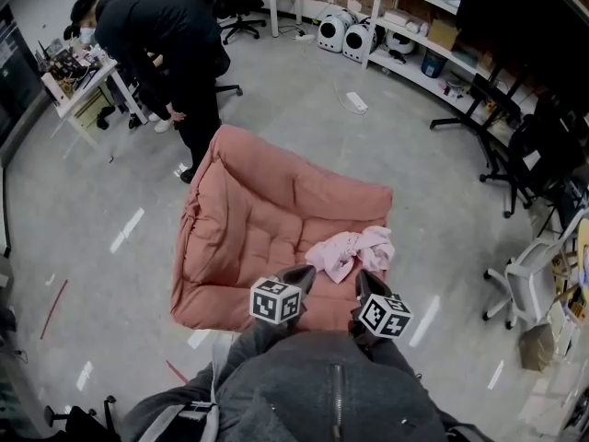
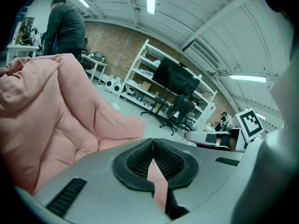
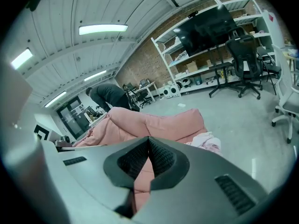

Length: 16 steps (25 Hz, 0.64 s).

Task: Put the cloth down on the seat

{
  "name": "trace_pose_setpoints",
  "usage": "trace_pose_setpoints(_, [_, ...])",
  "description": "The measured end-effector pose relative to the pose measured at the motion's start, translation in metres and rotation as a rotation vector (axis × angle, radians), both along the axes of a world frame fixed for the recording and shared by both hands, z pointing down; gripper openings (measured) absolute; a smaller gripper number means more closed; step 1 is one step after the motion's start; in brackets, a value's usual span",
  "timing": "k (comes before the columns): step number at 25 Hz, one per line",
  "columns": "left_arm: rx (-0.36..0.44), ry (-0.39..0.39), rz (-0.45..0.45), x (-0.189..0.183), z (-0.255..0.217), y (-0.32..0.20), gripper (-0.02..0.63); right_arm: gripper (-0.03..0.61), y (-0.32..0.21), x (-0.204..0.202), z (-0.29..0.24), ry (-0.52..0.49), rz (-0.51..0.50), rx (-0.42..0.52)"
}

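The left gripper (image 2: pixel 152 161) has its ribbed pads pressed together with nothing between them. The pink in the slit below them is the seat behind. The right gripper (image 3: pixel 148 156) is likewise closed and empty. In the head view both grippers sit side by side over the near edge of the seat, and I cannot tell whether their tips touch it.

Just beyond the right gripper's tip, the pale pink cloth (image 1: pixel 351 250) lies crumpled on the near right part of the salmon padded floor seat (image 1: pixel 247 217), free of both grippers. The cloth's right edge reaches the seat's right rim. Judging from that, the task looks finished: the cloth is down and let go, and only drawing the grippers back may remain.

The wearer's grey jacket (image 1: pixel 322 389) covers the seat's nearest edge. The left gripper view misses the cloth altogether, and the right gripper's own body hides the cloth's near part. At far left a person in dark clothes (image 1: pixel 166 40) bends over a desk (image 1: pixel 81 81).
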<state>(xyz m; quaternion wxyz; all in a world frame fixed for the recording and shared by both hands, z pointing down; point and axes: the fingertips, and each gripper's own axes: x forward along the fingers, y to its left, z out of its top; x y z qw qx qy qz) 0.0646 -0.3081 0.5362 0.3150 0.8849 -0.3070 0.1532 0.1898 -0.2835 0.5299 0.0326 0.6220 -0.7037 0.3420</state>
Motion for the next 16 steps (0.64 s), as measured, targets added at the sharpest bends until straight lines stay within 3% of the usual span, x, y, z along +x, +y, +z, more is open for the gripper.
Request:
trace_pose_setpoints(6, [0.038,-0.049,-0.045,-0.007,0.003,-0.002,0.009,0.008,0.001,-0.009,-0.009,0.027,-0.016,0.031])
trace_pose_setpoints(16, [0.054,-0.013,-0.063,-0.02,-0.002,0.001,0.01,0.008,0.004,-0.019,-0.014,0.025,0.002,0.036])
